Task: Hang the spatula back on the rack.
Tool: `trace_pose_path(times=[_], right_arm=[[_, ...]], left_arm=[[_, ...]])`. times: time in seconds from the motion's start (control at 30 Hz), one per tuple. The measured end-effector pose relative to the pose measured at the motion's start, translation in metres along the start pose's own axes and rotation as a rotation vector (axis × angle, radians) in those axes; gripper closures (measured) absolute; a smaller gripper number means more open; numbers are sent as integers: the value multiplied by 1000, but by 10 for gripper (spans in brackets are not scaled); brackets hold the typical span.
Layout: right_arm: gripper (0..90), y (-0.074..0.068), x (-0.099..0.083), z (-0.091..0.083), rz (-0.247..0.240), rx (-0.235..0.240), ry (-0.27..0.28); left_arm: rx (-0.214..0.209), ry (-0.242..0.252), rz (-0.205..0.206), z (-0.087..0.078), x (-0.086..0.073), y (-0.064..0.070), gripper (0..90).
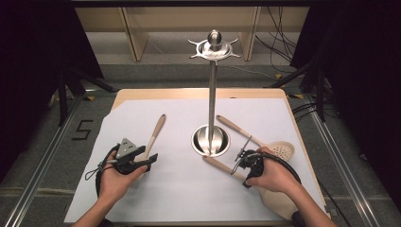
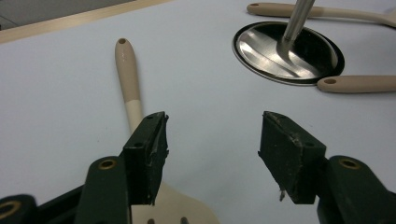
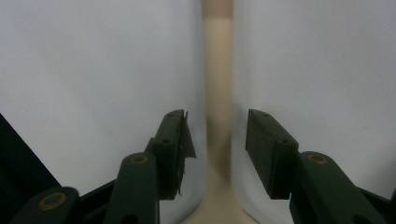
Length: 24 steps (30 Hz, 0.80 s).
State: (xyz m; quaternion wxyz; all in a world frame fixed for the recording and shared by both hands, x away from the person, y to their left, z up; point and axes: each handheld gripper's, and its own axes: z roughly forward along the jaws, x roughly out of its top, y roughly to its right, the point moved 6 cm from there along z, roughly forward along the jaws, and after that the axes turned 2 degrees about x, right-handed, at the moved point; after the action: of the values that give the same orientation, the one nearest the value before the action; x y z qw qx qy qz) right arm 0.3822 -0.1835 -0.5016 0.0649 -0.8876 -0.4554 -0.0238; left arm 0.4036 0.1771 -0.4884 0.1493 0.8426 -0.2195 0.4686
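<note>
A steel utensil stand (image 1: 212,94) rises just past the middle of a white sheet (image 1: 184,194) covering a wooden table (image 1: 198,92), its round dished base (image 1: 202,140) on the sheet and its hooked crown (image 1: 214,47) bare. A perforated skimmer (image 1: 283,150) lies at the base's 3 o'clock, handle angled toward 11. A floor numeral "5" (image 1: 82,129) sits at the table's 9 o'clock; cables (image 1: 279,42) trail at 1 o'clock.
</note>
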Motion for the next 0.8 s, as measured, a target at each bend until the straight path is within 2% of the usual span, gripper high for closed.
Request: trace_pose_path(times=[0.03,0.07,0.13,0.17,0.2,0.27,0.3,0.33,0.5,0.53,0.57,0.67,0.7,0.73,0.77,0.8], right_arm=[[583,1,-1,2,-6,-22,-9],[586,-3,-1,3,18,-2,-15],[589,-1,-1,4,7,-20,-23],[591,-4,-1,5,8,0,-21],[595,-1,-1,6,-4,-24,-31],[603,-4,0,9,16,-6,-33],[620,-2,0,11,7,-24,-50],[622,-1,0,11,-5,-27,-47],[657,-2,-1,11,7,-35,-54],[671,-4,0,11,1,-15,-43],[711,-4,1,10,-7,-39,-57],[723,-4,2,11,-15,-49,-64],[732,-5,2,11,-25,-59,-67],[767,-5,3,11,-55,-87,-89],[787,-9,4,12,-22,-71,-84],[787,-9,4,12,-22,-71,-84]], left_arm=[[6,-1,9,-1,0,-1,408],[2,5,7,-2,1,0,408],[7,11,13,-3,2,0,408],[4,14,12,-3,2,1,408],[2,12,20,-4,2,0,408],[1,11,11,-3,2,1,408],[1,10,10,-3,2,1,408],[4,12,9,-3,2,1,408],[2,5,22,-2,2,1,408],[3,7,20,-2,2,1,408],[2,5,21,-2,2,1,408],[5,1,15,-2,1,2,408],[5,1,16,-2,1,2,408],[1,4,24,-3,2,2,408],[2,5,23,-3,2,2,408],[2,5,23,-3,2,2,408]])
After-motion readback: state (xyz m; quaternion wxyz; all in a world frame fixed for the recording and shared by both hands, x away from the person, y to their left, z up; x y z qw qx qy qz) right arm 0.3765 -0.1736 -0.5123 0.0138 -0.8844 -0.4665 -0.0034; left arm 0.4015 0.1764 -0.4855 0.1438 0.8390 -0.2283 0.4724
